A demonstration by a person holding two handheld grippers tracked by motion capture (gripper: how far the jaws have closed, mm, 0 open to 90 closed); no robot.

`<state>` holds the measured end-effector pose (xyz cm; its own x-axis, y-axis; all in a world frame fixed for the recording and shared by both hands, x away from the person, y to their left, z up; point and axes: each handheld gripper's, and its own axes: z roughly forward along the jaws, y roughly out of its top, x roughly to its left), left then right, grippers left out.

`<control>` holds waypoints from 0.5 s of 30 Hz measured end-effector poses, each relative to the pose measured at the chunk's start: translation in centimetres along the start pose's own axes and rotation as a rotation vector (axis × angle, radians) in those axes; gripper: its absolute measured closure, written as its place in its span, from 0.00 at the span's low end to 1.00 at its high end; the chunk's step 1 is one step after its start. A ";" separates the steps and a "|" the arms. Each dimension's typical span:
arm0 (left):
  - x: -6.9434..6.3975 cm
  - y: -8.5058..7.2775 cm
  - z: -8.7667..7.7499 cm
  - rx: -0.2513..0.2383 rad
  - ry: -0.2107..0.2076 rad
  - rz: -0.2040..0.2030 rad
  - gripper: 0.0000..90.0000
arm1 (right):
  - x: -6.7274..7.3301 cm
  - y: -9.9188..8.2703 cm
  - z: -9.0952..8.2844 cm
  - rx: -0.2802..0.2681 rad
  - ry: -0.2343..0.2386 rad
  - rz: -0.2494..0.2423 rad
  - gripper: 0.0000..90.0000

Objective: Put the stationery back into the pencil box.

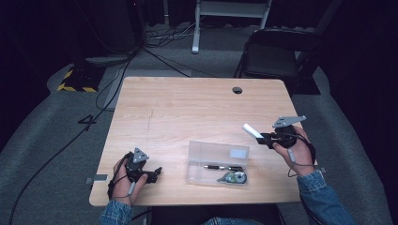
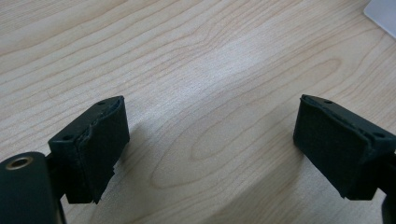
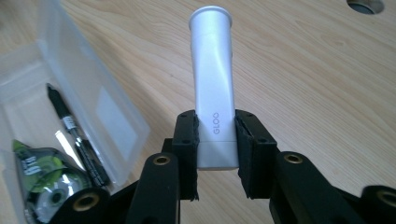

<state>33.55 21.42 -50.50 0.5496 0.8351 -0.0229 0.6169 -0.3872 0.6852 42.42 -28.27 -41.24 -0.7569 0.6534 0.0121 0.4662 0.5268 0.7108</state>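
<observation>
My right gripper (image 3: 215, 154) is shut on a white glue stick (image 3: 212, 88) marked GLOO, which points away from me above the wooden table (image 1: 187, 108). In the high view the right gripper (image 1: 265, 138) holds the glue stick (image 1: 252, 131) in the air to the right of a clear plastic box (image 1: 218, 163). Inside the box lie a black pen (image 3: 74, 135) and a green correction tape roller (image 3: 44, 182). At the table's near left, my left gripper (image 1: 157, 172) rests low, and its jaws stand open over bare wood (image 2: 210, 135) with nothing between them.
The box's clear lid (image 1: 220, 151) stands open at its far side. A round cable hole (image 1: 237, 90) sits near the table's far edge. Beyond the table a black chair (image 1: 274, 56) stands at the right, with cables on the grey floor (image 1: 70, 136).
</observation>
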 end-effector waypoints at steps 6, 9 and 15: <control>0.0 0.0 0.0 0.000 0.000 -0.001 0.12 | 1.7 0.9 -0.3 -0.006 0.045 -0.047 0.80; 0.0 0.0 0.0 -0.001 0.000 0.001 0.12 | 2.5 1.3 -0.3 -0.008 0.068 -0.073 0.80; 0.0 0.0 0.0 0.000 0.000 0.000 0.12 | 4.1 1.9 -0.2 -0.005 0.113 -0.120 0.80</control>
<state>33.55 21.42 -50.50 0.5495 0.8352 -0.0225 0.6166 -0.3872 0.6854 40.13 -24.72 -39.74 -0.8538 0.5206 0.0053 0.3671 0.5949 0.7151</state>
